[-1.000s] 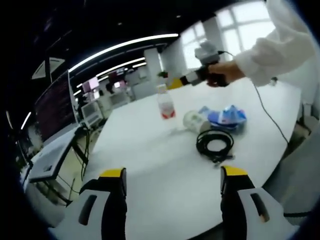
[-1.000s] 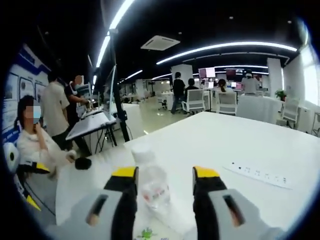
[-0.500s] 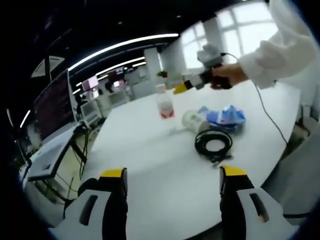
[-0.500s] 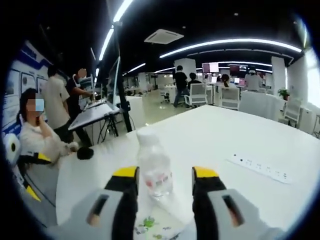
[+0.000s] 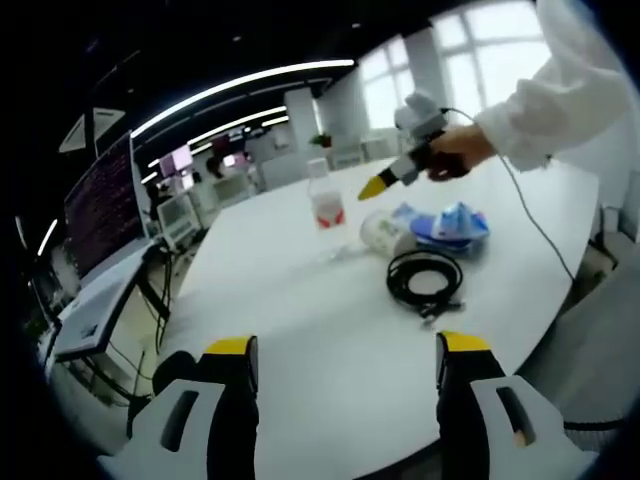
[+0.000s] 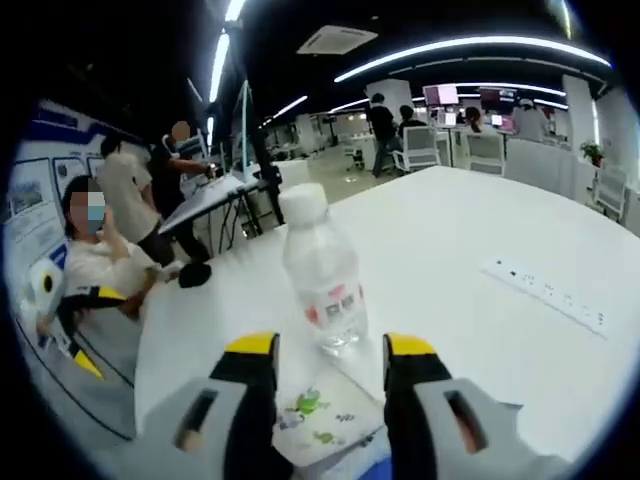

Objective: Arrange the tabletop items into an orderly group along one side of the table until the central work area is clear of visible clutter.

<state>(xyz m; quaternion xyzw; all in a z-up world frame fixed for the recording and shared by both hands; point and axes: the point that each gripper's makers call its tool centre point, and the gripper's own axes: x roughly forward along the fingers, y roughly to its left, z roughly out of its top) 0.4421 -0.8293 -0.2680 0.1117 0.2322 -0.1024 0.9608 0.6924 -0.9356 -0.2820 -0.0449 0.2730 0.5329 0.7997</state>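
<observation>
While the items sit loosely bunched toward the far side of the counter (image 5: 330, 330), grouping looks partly done, not tidy yet.

Left hand-held gripper (image 5: 345, 350): jaws spread, empty, over bare white top.

Right hand-held gripper (image 6: 330, 350): jaws spread, empty, just short of the water bottle (image 6: 322, 270), which stands upright.

Bottle: clear ribbed plastic, white cap, red label. Beside it: white paper cup (image 5: 383, 232) on its side, crinkly blue packet (image 5: 450, 225), coiled black cable (image 5: 425, 280), flat printed sheet (image 6: 320, 425). White power strip (image 6: 548, 292) lies well apart.
</observation>
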